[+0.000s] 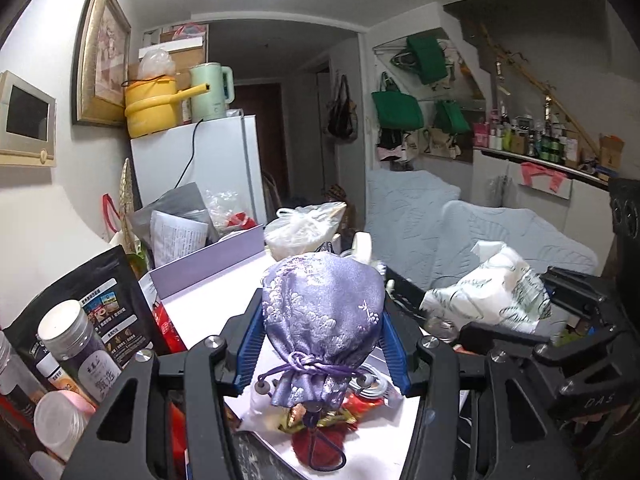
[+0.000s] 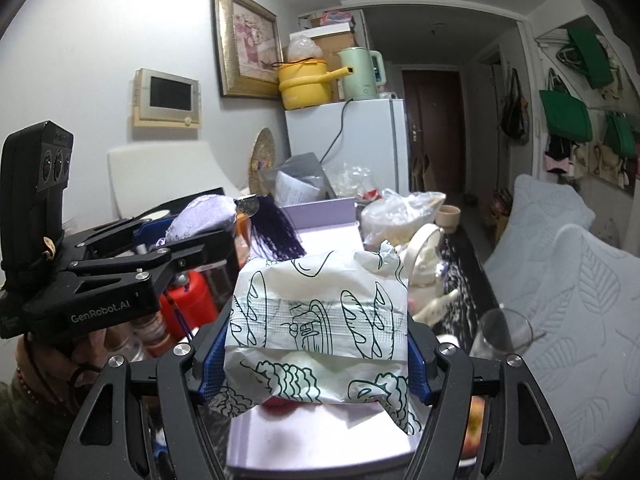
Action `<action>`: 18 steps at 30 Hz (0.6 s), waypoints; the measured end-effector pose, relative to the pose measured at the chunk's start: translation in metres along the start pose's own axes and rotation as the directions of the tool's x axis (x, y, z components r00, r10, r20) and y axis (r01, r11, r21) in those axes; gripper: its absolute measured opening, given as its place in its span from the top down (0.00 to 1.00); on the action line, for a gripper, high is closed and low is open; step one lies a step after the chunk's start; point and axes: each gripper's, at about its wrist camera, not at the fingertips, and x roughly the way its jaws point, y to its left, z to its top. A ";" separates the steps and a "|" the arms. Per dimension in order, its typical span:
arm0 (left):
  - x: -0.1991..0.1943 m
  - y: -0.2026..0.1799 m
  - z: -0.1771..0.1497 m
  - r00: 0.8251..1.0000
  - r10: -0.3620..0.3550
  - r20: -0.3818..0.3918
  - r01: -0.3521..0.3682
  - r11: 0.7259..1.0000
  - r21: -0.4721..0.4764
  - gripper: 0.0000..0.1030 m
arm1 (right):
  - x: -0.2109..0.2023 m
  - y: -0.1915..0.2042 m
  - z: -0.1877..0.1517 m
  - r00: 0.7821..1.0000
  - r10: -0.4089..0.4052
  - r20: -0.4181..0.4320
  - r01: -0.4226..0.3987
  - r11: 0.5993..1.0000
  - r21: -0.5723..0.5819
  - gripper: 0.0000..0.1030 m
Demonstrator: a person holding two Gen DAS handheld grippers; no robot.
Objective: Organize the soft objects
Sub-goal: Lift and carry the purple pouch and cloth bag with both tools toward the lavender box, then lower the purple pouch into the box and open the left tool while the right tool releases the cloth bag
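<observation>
Our left gripper [image 1: 322, 316] clamps a lilac brocade drawstring pouch [image 1: 322, 320], raised over the lavender open box [image 1: 208, 268]. Our right gripper [image 2: 316, 344] grips a white printed paper bag [image 2: 320, 332], level beside it.

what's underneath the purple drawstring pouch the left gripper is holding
Below the purple pouch, held in the left gripper, lie a dark red pouch, crinkled snack wrappers and a coiled white cable on a white surface. Anything directly beneath the pouch is hidden.
</observation>
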 end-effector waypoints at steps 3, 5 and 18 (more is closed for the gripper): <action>0.016 0.002 -0.002 1.000 0.013 -0.022 -0.014 1.000 -0.005 0.50 | 0.013 -0.008 0.004 1.000 0.001 0.005 -0.001 1.000 0.007 0.31; 0.028 0.003 -0.005 0.999 0.020 -0.041 -0.020 1.000 -0.011 0.50 | 0.020 -0.012 0.005 1.000 0.002 0.007 -0.002 1.000 0.015 0.31; 0.089 0.006 -0.042 0.985 0.013 -0.170 -0.021 0.999 -0.046 0.50 | 0.075 -0.040 -0.008 0.996 -0.022 -0.087 0.027 0.998 0.051 0.31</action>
